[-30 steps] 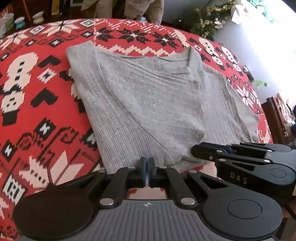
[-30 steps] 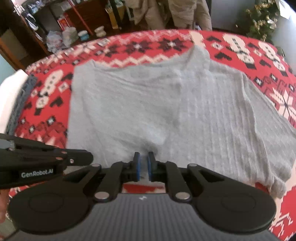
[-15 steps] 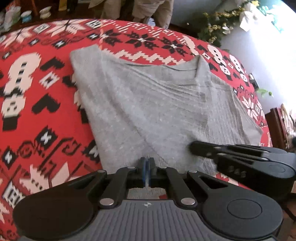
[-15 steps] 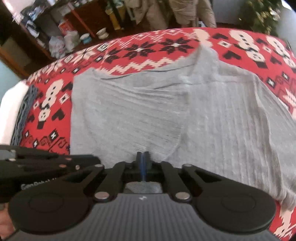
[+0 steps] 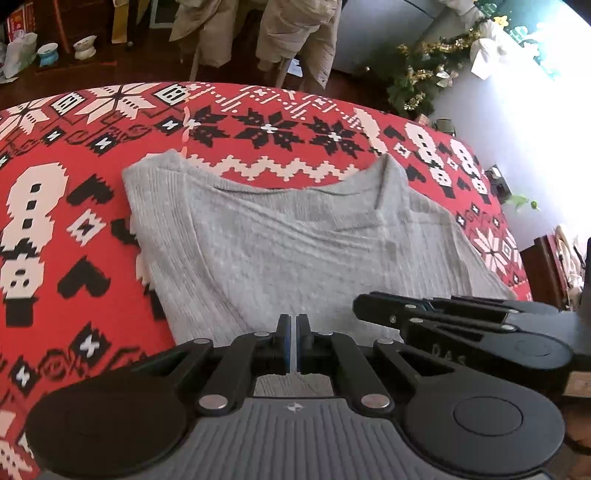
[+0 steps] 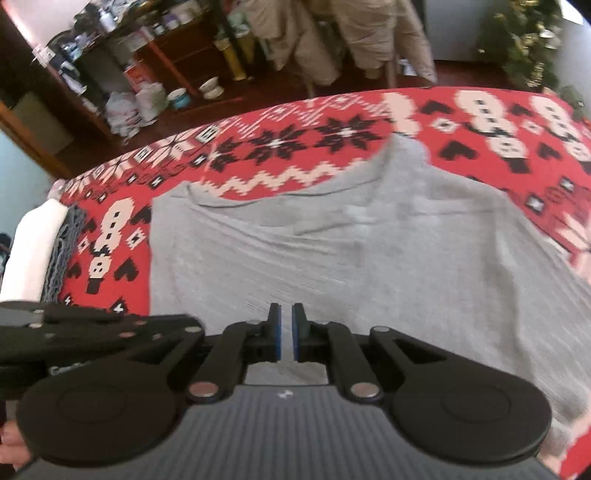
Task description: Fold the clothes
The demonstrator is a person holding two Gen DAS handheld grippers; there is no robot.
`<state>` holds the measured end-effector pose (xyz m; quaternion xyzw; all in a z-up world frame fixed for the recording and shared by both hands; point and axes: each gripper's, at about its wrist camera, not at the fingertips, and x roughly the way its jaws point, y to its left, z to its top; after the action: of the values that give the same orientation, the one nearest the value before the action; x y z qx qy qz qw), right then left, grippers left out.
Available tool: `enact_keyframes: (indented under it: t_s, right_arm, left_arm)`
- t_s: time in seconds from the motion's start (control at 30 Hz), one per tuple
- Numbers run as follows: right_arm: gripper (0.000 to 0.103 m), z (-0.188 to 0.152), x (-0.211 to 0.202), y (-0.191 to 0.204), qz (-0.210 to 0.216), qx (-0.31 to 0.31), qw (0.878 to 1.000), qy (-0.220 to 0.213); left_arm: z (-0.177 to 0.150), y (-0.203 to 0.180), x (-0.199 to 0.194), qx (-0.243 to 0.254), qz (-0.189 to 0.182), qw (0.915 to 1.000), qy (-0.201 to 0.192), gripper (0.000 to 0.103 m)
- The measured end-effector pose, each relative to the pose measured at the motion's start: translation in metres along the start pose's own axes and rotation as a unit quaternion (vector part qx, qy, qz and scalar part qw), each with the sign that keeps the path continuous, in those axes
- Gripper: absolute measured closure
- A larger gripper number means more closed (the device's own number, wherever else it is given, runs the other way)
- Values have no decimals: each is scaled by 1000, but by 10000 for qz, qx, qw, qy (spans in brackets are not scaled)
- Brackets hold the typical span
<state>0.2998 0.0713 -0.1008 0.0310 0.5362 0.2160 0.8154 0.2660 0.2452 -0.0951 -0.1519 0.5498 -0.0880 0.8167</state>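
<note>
A grey ribbed sweater [image 5: 295, 251] lies on a red, white and black patterned blanket [image 5: 74, 221], collar at the far side. My left gripper [image 5: 293, 332] is shut on the sweater's near hem, with pale fabric showing in the thin slit between its blue pads. Close on its right is my right gripper [image 5: 360, 304], seen from the side. In the right wrist view the sweater [image 6: 351, 258] fills the middle, and my right gripper [image 6: 286, 332] is shut on the near hem with grey cloth between the pads. My left gripper [image 6: 195, 326] reaches in from the left.
Beige clothes hang over a chair [image 5: 295, 33] beyond the blanket's far edge. A decorated green garland [image 5: 424, 81] stands at the back right, with cluttered shelves [image 6: 147, 74] at the back left. A white and grey folded pile [image 6: 33, 251] lies at the left edge. Dark wooden furniture [image 5: 550, 266] stands on the right.
The right gripper closed on the near hem. Both grippers then rose and moved forward with it, so the room beyond the blanket has come into view and the sweater looks shorter.
</note>
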Motion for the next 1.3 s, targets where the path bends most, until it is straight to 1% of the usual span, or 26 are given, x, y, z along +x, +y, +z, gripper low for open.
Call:
enact_keyframes:
  t_s: [0.07, 0.1, 0.17, 0.2, 0.23, 0.3, 0.4, 0.5, 0.63, 0.7, 0.77, 0.9, 0.93, 0.97, 1.13, 1.2, 1.27, 1.3]
  right_arm:
    - [97, 0, 8, -4, -199, 52, 9998, 32]
    - [101, -1, 8, -11, -303, 183, 9994, 14]
    - [103, -2, 3, -26, -406, 375, 9985, -60]
    - [97, -2, -1, -31, -504, 392, 9979, -109]
    - [95, -2, -5, -34, -533, 395, 9977, -145]
    - [95, 0, -12, -37, -549, 393, 9975, -210]
    - [95, 11, -13, -28, -371, 250, 9985, -307]
    - [95, 26, 1, -11, -186, 99, 9992, -327]
    - [94, 40, 30, 3, 12, 51, 9998, -183]
    - [95, 41, 40, 5, -10, -5, 9999, -123]
    - [103, 40, 43, -1, -94, 3, 9999, -145]
    - [102, 41, 34, -10, -235, 54, 9994, -232]
    - [99, 42, 31, -9, -249, 21, 9993, -274]
    - [94, 44, 28, -6, -201, -10, 9993, -300]
    - [94, 59, 32, 25, 386, -350, 9982, -293]
    - [94, 65, 40, 40, 625, -456, 9966, -280]
    - [94, 70, 46, 53, 802, -541, 9950, -255]
    - [94, 71, 49, 60, 857, -577, 9944, -238]
  left_arm:
    - [0, 3, 1, 18, 26, 10000, 28, 101]
    - [0, 4, 1, 28, 39, 10000, 41, 101]
    - [0, 7, 0, 33, 70, 10000, 31, 101]
    - [0, 8, -1, 29, 88, 10000, 6, 101]
    - [0, 10, -3, 25, 107, 9999, -20, 101]
    - [2, 13, -5, -20, 153, 9998, -87, 101]
    - [12, 21, -2, -85, 242, 9995, -184, 101]
    - [23, 28, 3, -118, 333, 9990, -266, 101]
    - [38, 38, 10, -162, 455, 9981, -375, 101]
    - [46, 43, 13, -184, 515, 9976, -429, 101]
    - [50, 46, 16, -211, 526, 9973, -463, 100]
    - [52, 44, 10, -155, 502, 9974, -494, 101]
    - [53, 44, 7, -158, 492, 9972, -541, 100]
    - [54, 44, 4, -163, 481, 9970, -590, 100]
    - [57, 63, -3, -656, 449, 9945, -687, 100]
    - [53, 72, -13, -971, 439, 9919, -690, 100]
    - [42, 78, -27, -1275, 333, 9884, -750, 100]
    - [35, 79, -30, -1380, 285, 9875, -703, 100]
